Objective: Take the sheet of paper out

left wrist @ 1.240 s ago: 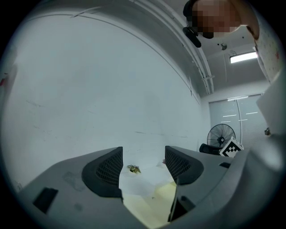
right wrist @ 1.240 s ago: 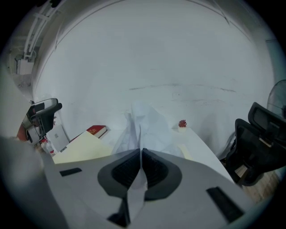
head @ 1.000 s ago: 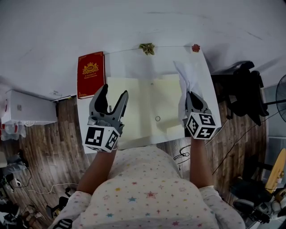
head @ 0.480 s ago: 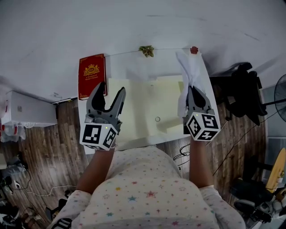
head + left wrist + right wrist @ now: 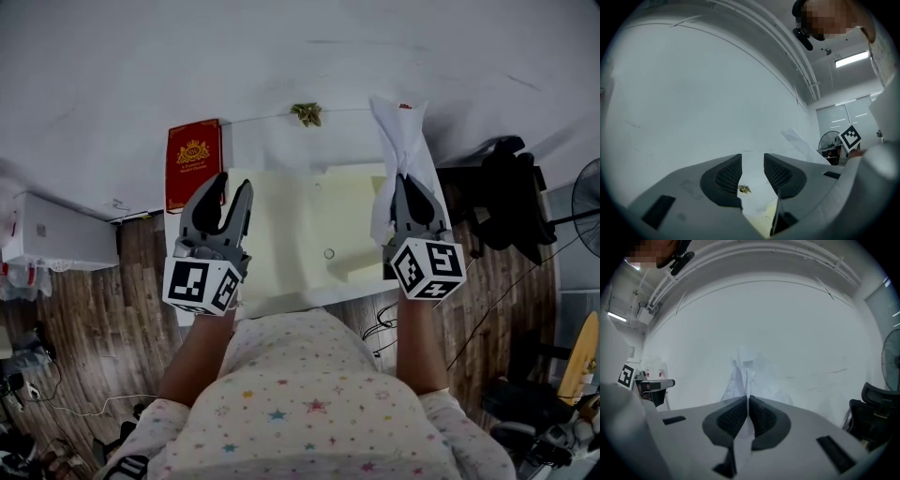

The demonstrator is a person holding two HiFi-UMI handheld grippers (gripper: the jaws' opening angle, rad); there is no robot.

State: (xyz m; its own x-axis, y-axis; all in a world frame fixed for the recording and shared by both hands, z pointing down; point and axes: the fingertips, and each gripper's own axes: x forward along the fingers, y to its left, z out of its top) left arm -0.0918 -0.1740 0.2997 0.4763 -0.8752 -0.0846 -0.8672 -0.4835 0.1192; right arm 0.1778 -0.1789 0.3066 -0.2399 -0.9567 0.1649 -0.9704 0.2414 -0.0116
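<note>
Head view: the right hand-held gripper (image 5: 405, 187) holds the white sheet of paper (image 5: 398, 131) up over the counter (image 5: 272, 141), beside the yellow folder (image 5: 300, 225).

Left gripper view: the left hand-held gripper (image 5: 752, 171) has just been closing. Its jaws are part-way apart with nothing between them.

Right gripper view: the jaws are clamped on the crumpled sheet.
</note>
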